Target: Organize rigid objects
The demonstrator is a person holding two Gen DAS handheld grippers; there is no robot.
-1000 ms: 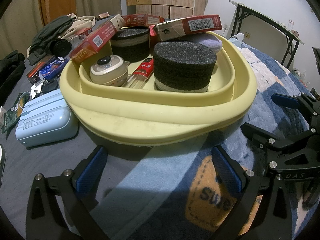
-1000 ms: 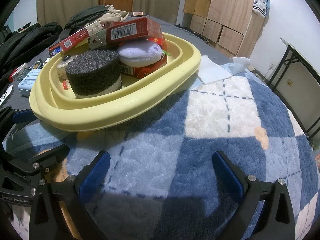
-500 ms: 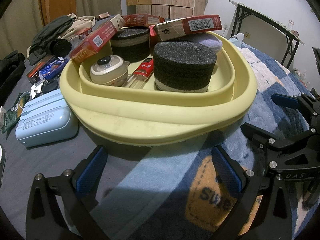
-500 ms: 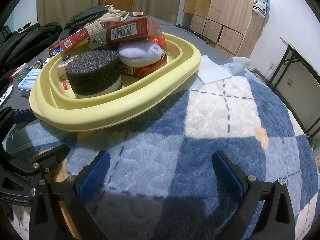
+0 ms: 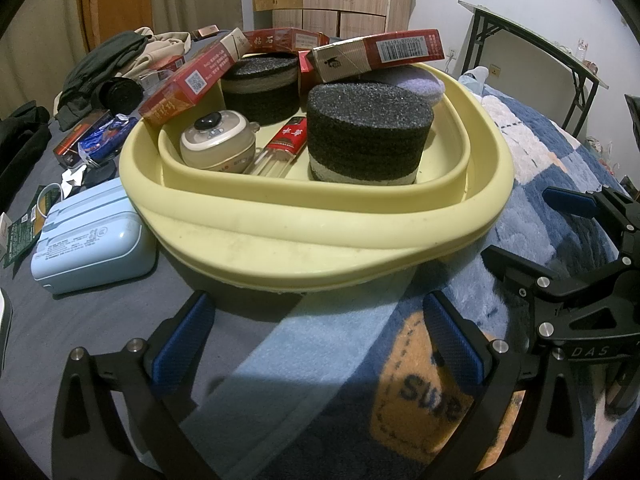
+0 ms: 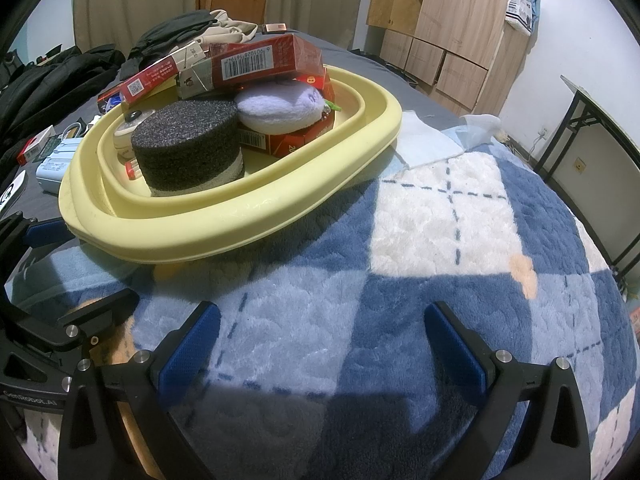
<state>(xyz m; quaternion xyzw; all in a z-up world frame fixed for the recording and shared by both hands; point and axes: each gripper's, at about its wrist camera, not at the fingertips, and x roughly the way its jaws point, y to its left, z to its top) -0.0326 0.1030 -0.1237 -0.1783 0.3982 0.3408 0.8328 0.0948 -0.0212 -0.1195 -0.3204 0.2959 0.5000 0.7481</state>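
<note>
My left claw (image 5: 316, 344) and right claw (image 6: 320, 344) both gaped empty while the basin (image 5: 320, 232) at twelve o'clock sat mostly packed, a pale blue case (image 5: 92, 244) at ten o'clock left outside.

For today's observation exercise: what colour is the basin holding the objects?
Pale yellow; the basin shows best in the left wrist view.

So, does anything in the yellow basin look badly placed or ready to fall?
Yes. One red carton lies tilted across the top of the pile, resting on the purple plush. Another red carton leans over the yellow basin's rim, partly outside. Both look unstable.
</note>
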